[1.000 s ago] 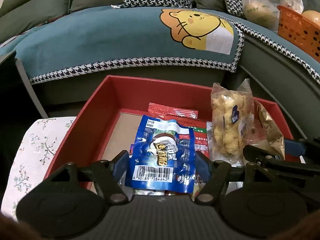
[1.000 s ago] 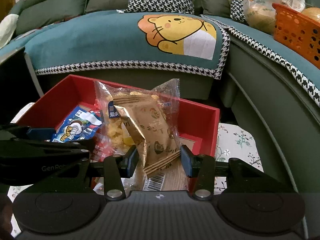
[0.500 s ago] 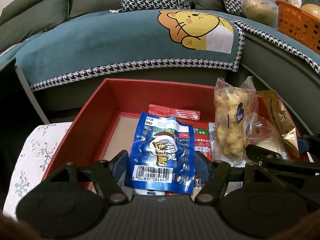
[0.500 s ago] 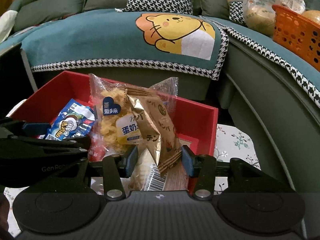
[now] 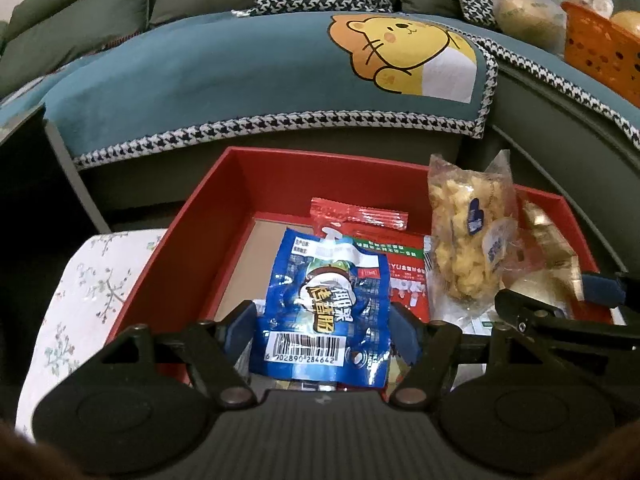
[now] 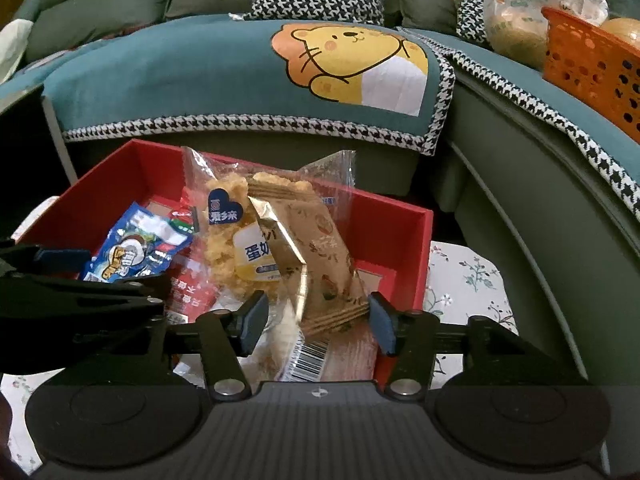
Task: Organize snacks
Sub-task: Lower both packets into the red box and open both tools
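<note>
- Blue foil snack packet stands between the left gripper's pads, which press its edges; long axis pointing away, over the red box.
- Gold wafer packet leans between the right gripper's opening jaws, pads just clear of it, the nearer claw.
- Clear puffed-snack bag stands behind, inside the box.

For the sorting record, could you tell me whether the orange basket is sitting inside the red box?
No, the orange basket rests up on the sofa at the far right, well apart from the red box below.
</note>
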Motion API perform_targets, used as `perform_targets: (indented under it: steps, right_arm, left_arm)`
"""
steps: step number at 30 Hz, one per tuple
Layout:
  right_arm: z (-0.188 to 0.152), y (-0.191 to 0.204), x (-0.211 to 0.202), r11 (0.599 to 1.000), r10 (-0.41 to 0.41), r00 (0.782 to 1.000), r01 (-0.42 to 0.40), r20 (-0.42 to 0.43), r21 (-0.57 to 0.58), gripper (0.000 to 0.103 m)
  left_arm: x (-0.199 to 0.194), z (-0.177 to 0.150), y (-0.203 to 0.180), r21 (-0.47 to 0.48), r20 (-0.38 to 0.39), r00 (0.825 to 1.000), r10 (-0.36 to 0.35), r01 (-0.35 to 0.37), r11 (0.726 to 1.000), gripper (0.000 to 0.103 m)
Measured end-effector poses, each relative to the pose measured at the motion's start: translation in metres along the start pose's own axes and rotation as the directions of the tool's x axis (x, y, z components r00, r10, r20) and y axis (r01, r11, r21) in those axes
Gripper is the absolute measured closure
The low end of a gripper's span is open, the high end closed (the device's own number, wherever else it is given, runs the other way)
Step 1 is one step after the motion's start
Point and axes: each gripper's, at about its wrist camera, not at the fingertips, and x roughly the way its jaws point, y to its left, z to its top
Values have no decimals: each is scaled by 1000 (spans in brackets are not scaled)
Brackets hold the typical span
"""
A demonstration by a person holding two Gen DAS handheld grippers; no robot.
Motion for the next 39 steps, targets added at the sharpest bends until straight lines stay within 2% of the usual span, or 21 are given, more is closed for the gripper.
perform_targets:
  steps: [3,6,18,21,32,34,39]
  right_arm:
    - [1,-1,-7,1000,-10,1000,10,6,2,32]
    - [3,-2,-15,1000,-2,1000,2,1,14,30]
    - [3,7,-47,999,-22,1000,23,9,-27,29]
    - [3,6,-53,999,-32,999,32,15,-25,24]
    - [-6,3,-82,1000,-26,999,26,32,-15,24]
    - [-8,3,-88,1000,-27,999,28,38,-12,24]
    - [-18,0,-104,1000,-30,999,29,38,2,23]
  left_arm:
    - [-8,0,4,-18,0,1000,-18,18,1000,24]
    - [-19,0,4,-10,10,1000,-5,5,1000,24]
    - [-52,-8,11,-33,16,1000,-19,19,999,21]
    - [-59,-8,12,-38,20,1000,-21,22,999,19]
    - [-84,-20,18,-92,12,997,-73,74,993,11]
    - [-90,-23,18,-89,19,998,-68,69,994,7]
    - [-105,-36,16,-72,25,999,-38,40,997,5]
